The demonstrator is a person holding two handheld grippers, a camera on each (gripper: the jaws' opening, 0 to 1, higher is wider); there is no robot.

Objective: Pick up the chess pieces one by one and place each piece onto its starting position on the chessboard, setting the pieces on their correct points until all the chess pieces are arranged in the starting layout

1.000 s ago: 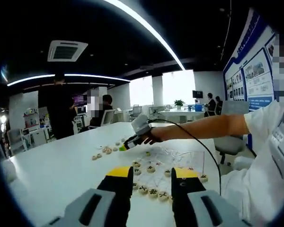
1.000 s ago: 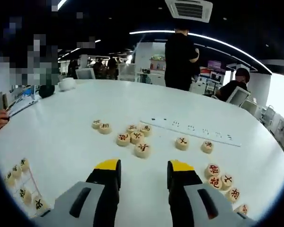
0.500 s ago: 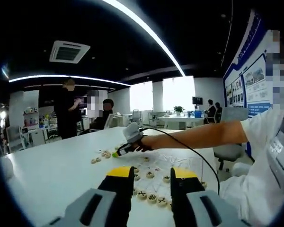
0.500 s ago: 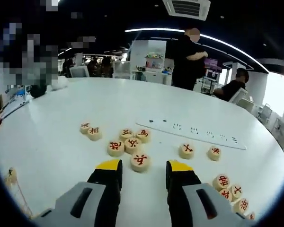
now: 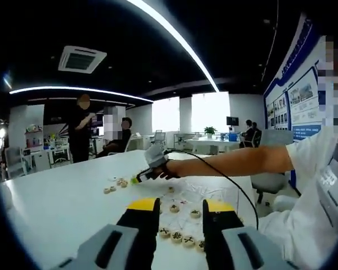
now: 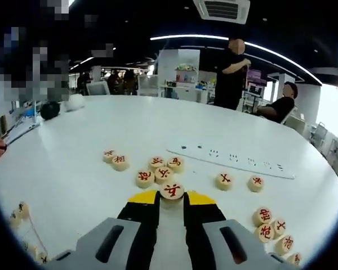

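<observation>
The right gripper [image 6: 171, 199], spread a moment ago, is now pinched on a red-marked chess piece [image 6: 172, 190] on the white table [image 6: 73, 146], so lifting toward the chessboard [image 5: 214, 188] is likely next, while the left gripper [image 5: 180, 209] is held spread.

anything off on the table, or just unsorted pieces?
Nothing damaged or spilled. Loose chess pieces lie scattered off the chessboard, expected mid-task. A white power strip lies flat among them. The right gripper is closed on one piece.
</observation>
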